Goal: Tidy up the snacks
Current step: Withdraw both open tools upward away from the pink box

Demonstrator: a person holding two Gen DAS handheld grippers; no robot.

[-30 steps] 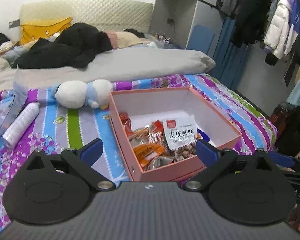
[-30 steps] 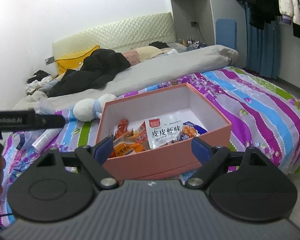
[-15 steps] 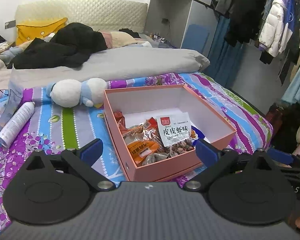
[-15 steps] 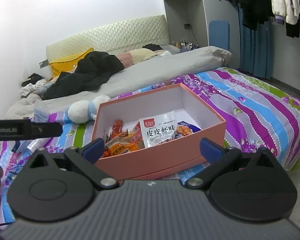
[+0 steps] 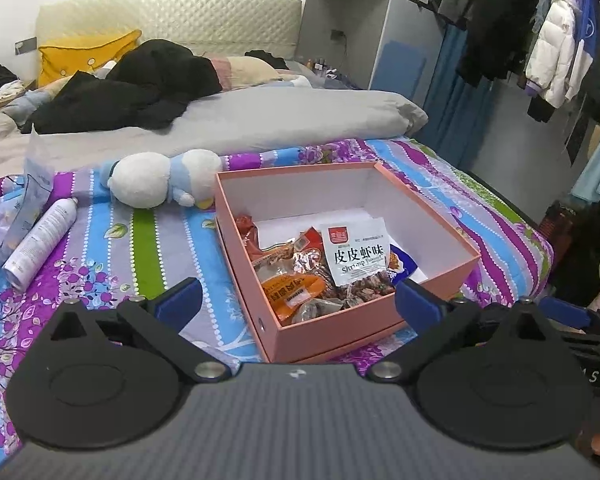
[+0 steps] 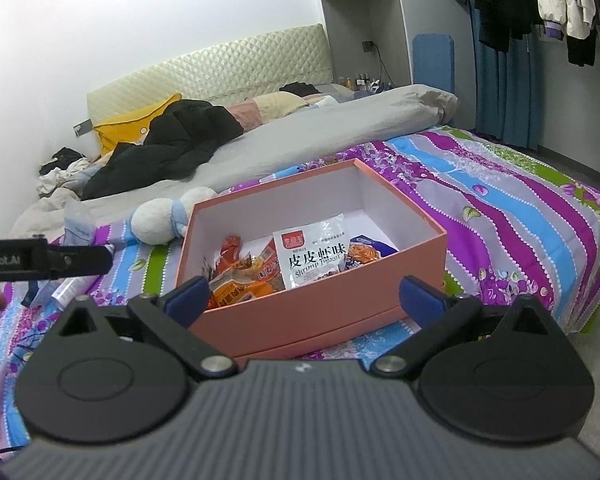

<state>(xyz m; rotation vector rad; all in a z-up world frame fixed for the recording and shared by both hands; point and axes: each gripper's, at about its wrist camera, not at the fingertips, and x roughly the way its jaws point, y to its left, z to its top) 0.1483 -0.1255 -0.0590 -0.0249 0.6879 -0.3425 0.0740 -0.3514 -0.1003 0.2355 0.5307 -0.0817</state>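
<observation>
Snacks (image 5: pixel 320 268) lie in a loose heap inside an open pink box (image 5: pixel 284 332) that sits on the striped, flowered bedspread (image 5: pixel 100 248) near the foot of the bed. On top of the heap rests a white packet (image 5: pixel 356 256) with black Chinese characters; an orange packet (image 5: pixel 292 290) lies beside it toward the box's near corner, and a blue packet (image 5: pixel 404 264) peeks out on its other side. The far half of the box floor is bare white.

The left claw (image 5: pixel 298 300) hangs wide open just short of the box's near corner, with nothing between its blue fingertips (image 5: pixel 180 298); the corner shows between them, and neither tip touches it. The right claw (image 6: pixel 304 296) is likewise spread to its fullest and holds nothing; its jaws have just been opening. Its tips frame the near wall of the box (image 6: pixel 320 312) without touching it. In the right wrist view the left tool's black body (image 6: pixel 44 260) juts in from the left edge.

Behind the box a white and blue plush toy (image 5: pixel 160 178) lies on its side, just beside the far left corner. A white spray can (image 5: pixel 40 240) lies well off to the left, next to a clear plastic bag (image 5: pixel 28 200). Further up the bed are a grey duvet (image 5: pixel 260 120), dark clothes (image 5: pixel 132 96) and a yellow pillow (image 5: pixel 84 52).
</observation>
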